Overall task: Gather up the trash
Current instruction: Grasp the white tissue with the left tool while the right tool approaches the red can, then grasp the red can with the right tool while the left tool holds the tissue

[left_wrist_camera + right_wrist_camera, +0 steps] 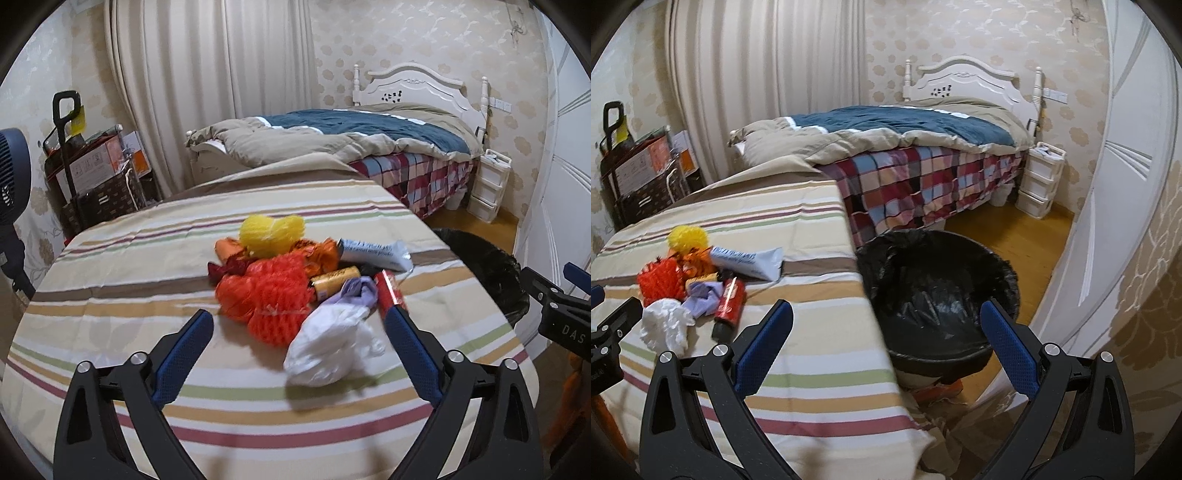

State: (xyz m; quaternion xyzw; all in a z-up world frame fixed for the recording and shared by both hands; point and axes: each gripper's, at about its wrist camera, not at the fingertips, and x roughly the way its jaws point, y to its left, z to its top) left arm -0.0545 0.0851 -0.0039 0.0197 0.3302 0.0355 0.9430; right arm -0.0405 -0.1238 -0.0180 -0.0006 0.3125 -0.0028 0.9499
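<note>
A heap of trash lies on the striped tablecloth: a yellow net, an orange net, a gold can, a white tube, a purple rag, a red can and a crumpled white bag. My left gripper is open just in front of the heap, and the white bag sits between its fingers without touching the pads. My right gripper is open and holds nothing, above the table's edge beside the black-lined bin.
The bin stands on the floor right of the table. Behind are a bed with a plaid cover, white drawers, a cart of boxes and a fan. A white wardrobe door runs along the right.
</note>
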